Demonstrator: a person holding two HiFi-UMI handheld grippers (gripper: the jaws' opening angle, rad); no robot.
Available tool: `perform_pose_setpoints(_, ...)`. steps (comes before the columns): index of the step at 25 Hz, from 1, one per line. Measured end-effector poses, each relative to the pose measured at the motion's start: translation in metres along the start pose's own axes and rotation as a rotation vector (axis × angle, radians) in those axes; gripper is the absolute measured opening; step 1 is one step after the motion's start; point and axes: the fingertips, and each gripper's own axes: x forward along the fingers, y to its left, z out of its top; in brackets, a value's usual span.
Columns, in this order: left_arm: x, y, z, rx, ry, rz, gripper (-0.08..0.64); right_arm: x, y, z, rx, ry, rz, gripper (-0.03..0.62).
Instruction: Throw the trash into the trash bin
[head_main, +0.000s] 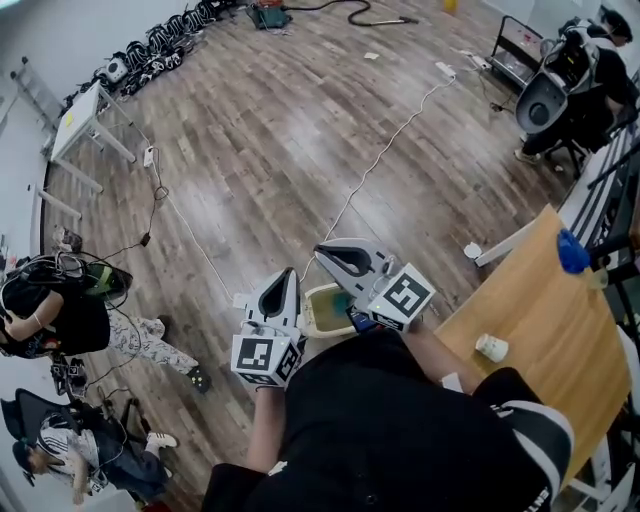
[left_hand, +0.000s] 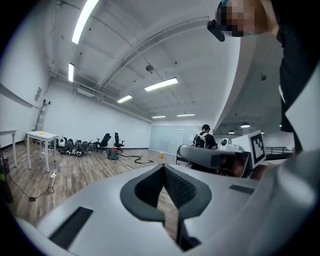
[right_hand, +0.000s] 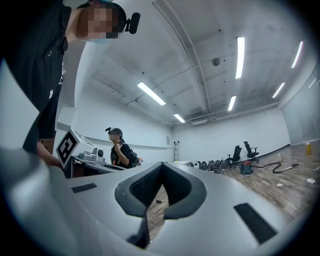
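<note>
Wood floor (head_main: 300, 130); trash bin (head_main: 314, 312) partly hidden

Open wood floor (head_main: 280, 140) ahead, trash bin (head_main: 312, 312) close in front, table (head_main: 540, 300) at right, white cable (head_main: 385, 150) across floor

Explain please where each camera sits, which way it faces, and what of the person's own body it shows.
Head view: on the person's head, facing steeply down at the trash bin and floor; shows the black shirt, left tongs and right tongs.
Left gripper view: on the left tongs, facing roughly level across the room along shut jaws; shirt at right.
Right gripper view: on the right tongs, likewise level, jaws shut; shirt at left.
Shared: each gripper view catches the other tongs' marker cube.
</note>
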Motion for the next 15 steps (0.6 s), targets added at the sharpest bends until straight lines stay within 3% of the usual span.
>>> perform_pose_setpoints(15, -0.007, 0.029, -0.004, -0.029, -0.007, 0.014, 0.003, 0.026, 0.004, -0.007, -0.001, 0.016, -0.001, -0.002)
